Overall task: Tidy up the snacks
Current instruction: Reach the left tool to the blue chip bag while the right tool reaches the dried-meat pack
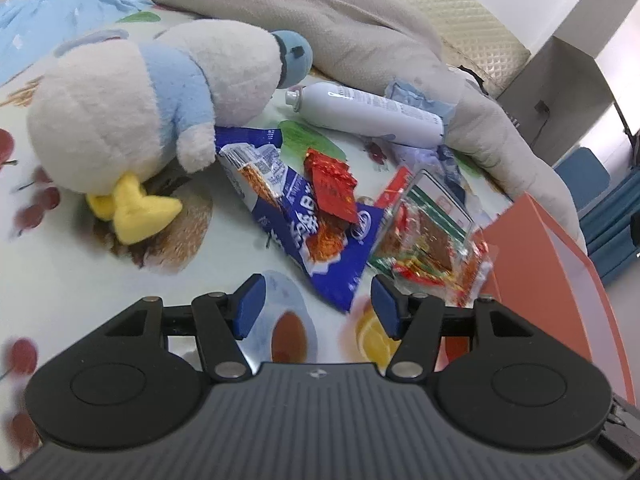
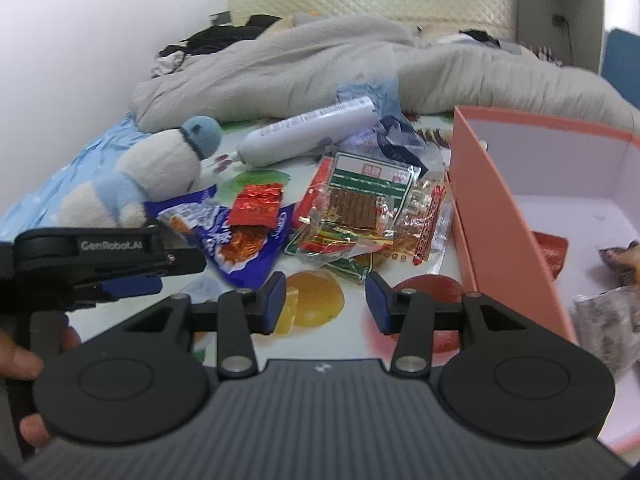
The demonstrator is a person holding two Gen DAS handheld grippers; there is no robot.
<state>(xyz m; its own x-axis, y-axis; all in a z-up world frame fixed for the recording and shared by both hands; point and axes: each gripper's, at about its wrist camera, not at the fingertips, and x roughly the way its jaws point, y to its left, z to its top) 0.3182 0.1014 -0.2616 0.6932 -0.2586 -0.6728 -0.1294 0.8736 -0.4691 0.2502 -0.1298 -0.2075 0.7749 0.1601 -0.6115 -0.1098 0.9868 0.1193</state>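
Note:
Snack packets lie in a heap on the fruit-print sheet: a blue packet [image 1: 316,236] [image 2: 236,240], a small red foil packet [image 1: 332,186] [image 2: 258,204] on top of it, and clear packets with green and red print [image 1: 424,232] [image 2: 360,208]. A pink box [image 1: 560,264] [image 2: 492,216] stands to the right, with a red packet [image 2: 554,250] and other snacks [image 2: 608,316] inside. My left gripper [image 1: 318,306] hovers open just short of the blue packet, nothing between its pads. My right gripper [image 2: 326,302] is open above the sheet, near the clear packets, empty. The left gripper's body [image 2: 100,260] shows in the right wrist view.
A white and blue plush duck [image 1: 132,108] [image 2: 152,172] lies left of the snacks. A white spray can [image 1: 368,114] [image 2: 308,132] and crumpled wrappers [image 2: 396,132] lie behind them. A grey quilt [image 1: 320,12] [image 2: 320,60] is bunched at the back. A hand [image 2: 20,360] holds the left gripper.

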